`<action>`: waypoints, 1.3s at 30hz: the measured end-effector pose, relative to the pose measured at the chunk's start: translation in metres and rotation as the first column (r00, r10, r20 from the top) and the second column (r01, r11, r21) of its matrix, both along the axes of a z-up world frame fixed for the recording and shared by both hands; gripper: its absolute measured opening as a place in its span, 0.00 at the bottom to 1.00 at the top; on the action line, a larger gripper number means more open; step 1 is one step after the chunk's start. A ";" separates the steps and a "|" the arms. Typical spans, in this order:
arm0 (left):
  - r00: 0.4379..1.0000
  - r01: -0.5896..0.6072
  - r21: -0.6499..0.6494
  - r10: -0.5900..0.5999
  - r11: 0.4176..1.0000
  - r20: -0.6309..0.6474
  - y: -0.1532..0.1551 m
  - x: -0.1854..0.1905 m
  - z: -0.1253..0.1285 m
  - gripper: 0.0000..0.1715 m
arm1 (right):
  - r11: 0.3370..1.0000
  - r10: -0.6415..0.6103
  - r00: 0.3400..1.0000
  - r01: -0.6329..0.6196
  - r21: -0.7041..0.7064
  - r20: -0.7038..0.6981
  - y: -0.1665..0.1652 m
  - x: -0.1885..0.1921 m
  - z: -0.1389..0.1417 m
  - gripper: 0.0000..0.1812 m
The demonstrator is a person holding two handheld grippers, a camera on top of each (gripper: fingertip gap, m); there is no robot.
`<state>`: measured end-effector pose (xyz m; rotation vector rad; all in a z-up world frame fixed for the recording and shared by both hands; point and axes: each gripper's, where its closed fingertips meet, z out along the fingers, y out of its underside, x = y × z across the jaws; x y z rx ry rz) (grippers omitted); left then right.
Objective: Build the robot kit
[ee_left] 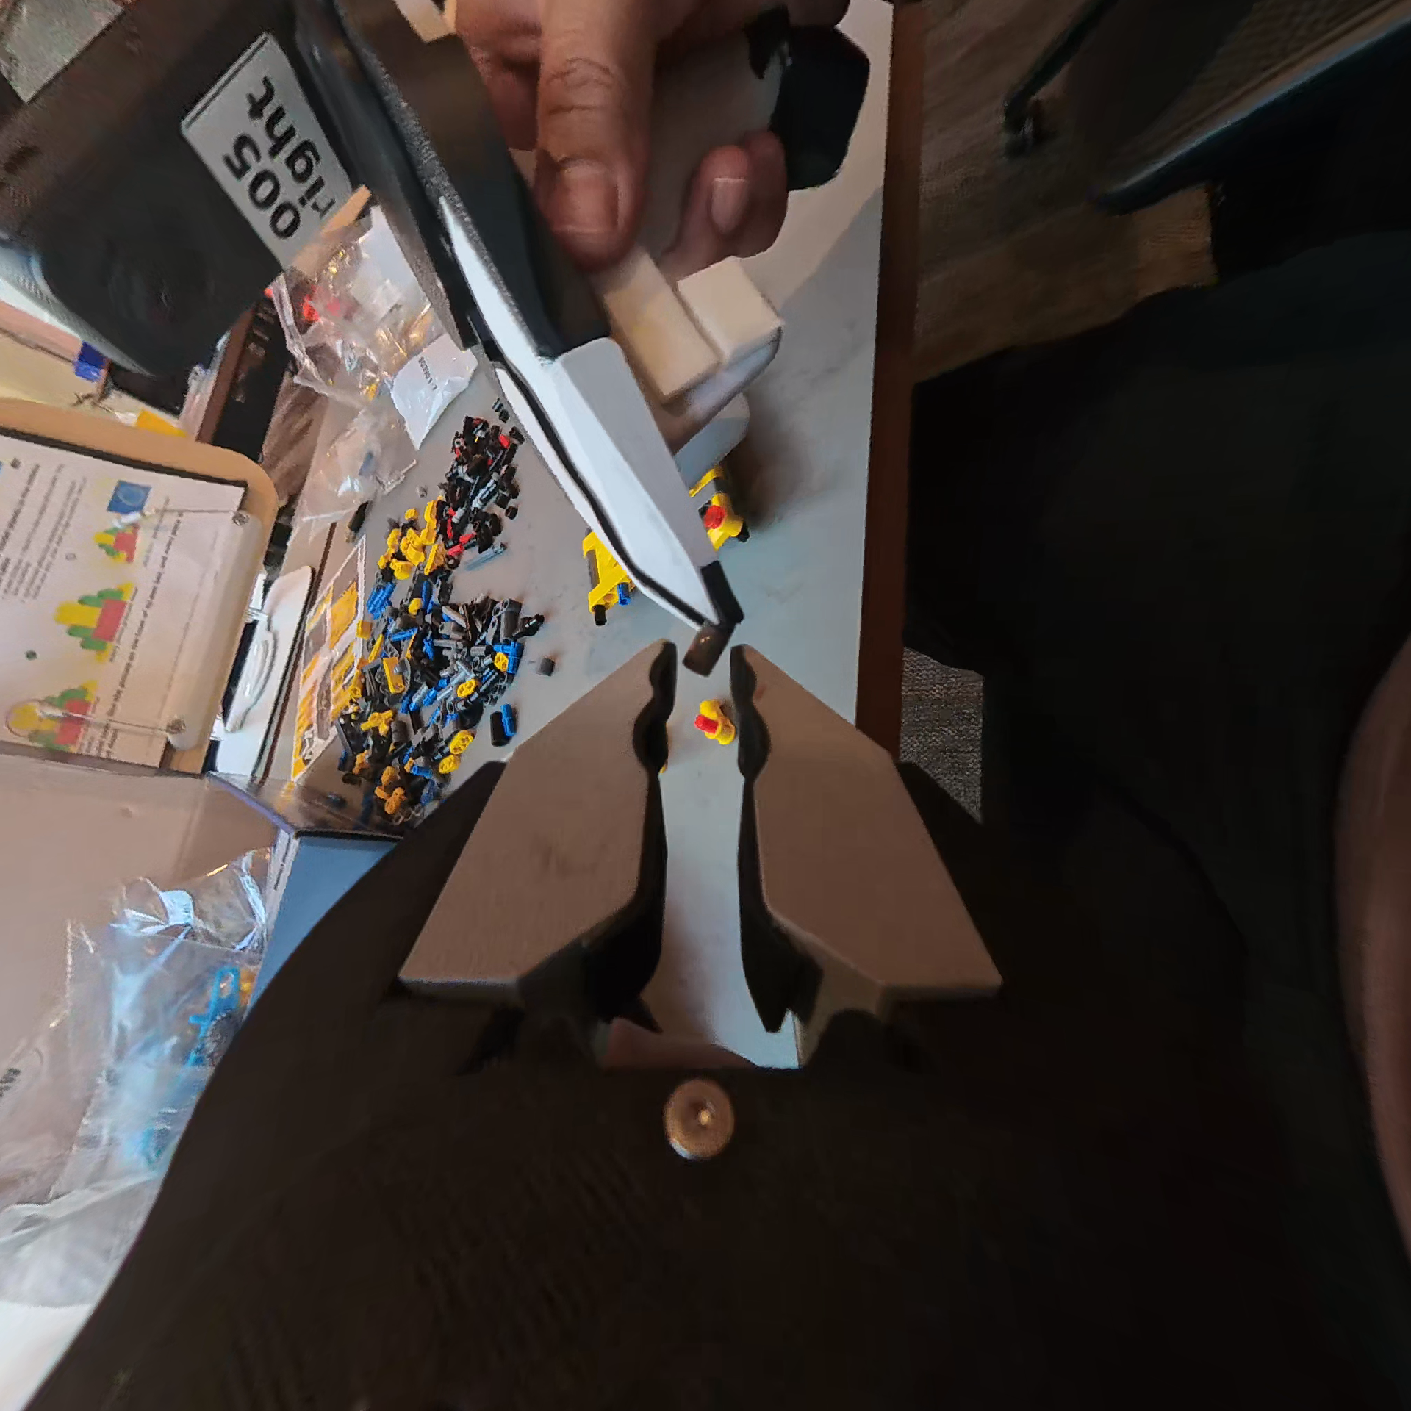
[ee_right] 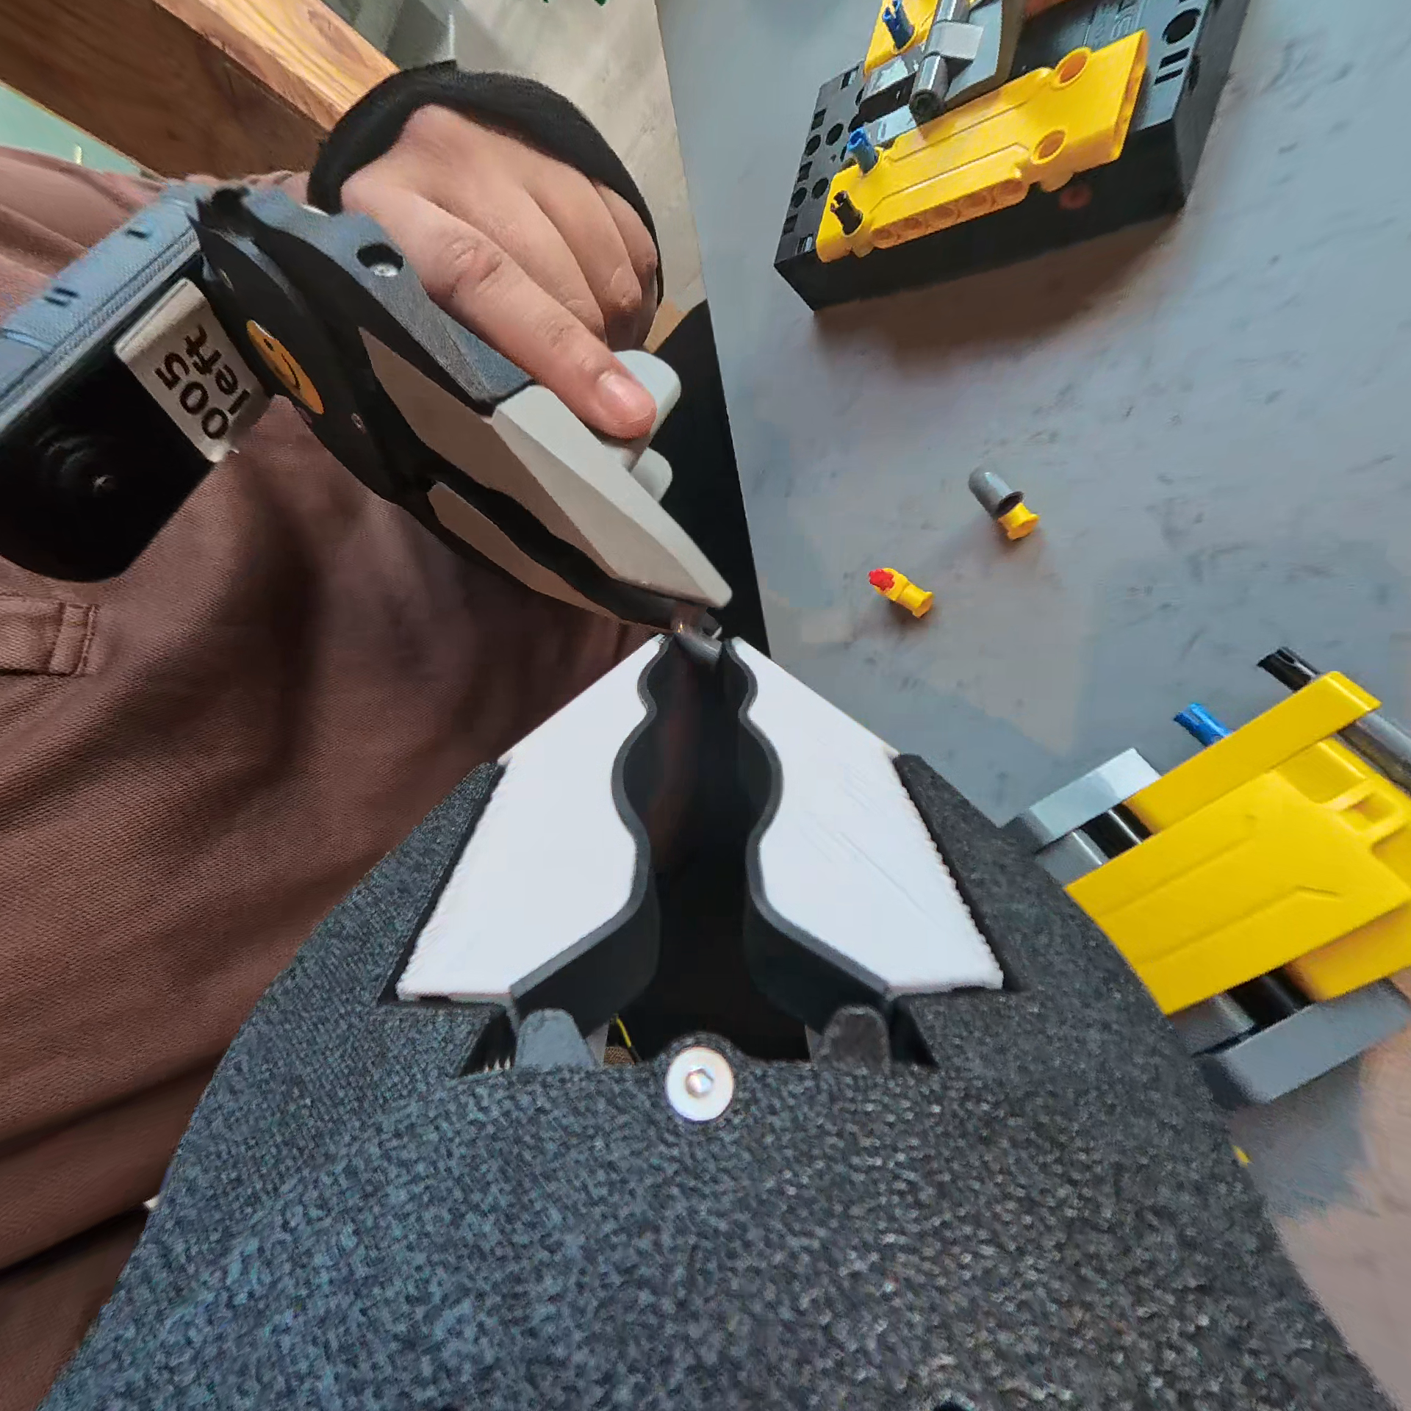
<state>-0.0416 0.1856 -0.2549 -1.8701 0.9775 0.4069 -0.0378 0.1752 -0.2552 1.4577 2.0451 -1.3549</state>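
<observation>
A small grey plastic piece (ee_left: 702, 655) sits between the tips of my left gripper (ee_left: 701, 650), whose fingers stand close on both sides of it. My right gripper (ee_left: 714, 611) comes down from the upper left and pinches the same piece at its tip. In the right wrist view the grey piece (ee_right: 704, 649) lies between the tips of my right gripper (ee_right: 699, 645), and my left gripper (ee_right: 691, 615) meets it from the upper left. Both are held above the grey table's (ee_right: 992, 366) near edge. A hand grips each tool.
A red-and-yellow piece (ee_right: 901, 592) and a grey-and-yellow piece (ee_right: 1004, 504) lie loose on the table. A black-and-yellow assembly (ee_right: 992, 153) lies farther off, a yellow-and-grey one (ee_right: 1237, 878) at the right. A pile of small parts (ee_left: 435, 649), plastic bags (ee_left: 359, 336) and an instruction sheet (ee_left: 114, 595) lie left. My two grippers' fingertips are within a few centimetres of each other.
</observation>
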 end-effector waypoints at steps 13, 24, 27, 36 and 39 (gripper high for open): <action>0.909 -0.170 -0.099 0.194 0.981 0.370 0.002 -0.013 -0.010 0.03 | 0.978 -0.034 0.936 0.103 0.180 -0.350 0.009 -0.016 0.016 0.07; 0.718 -0.041 -0.116 0.110 0.992 0.688 -0.006 -0.001 0.007 0.03 | 0.908 0.181 0.828 0.067 0.414 -0.531 -0.004 -0.012 0.021 0.06; 0.737 -0.033 -0.096 0.089 0.995 0.670 -0.008 0.000 0.007 0.03 | 0.908 0.192 0.826 0.055 0.415 -0.530 -0.007 -0.012 0.020 0.04; 0.700 -0.018 -0.098 0.083 0.995 0.709 -0.009 0.003 0.007 0.03 | 0.920 0.190 0.826 0.038 0.389 -0.531 -0.008 -0.009 0.019 0.04; 0.682 -0.026 -0.091 0.084 0.995 0.726 -0.008 0.005 0.008 0.03 | 0.928 0.174 0.829 0.042 0.369 -0.531 -0.007 -0.008 0.020 0.04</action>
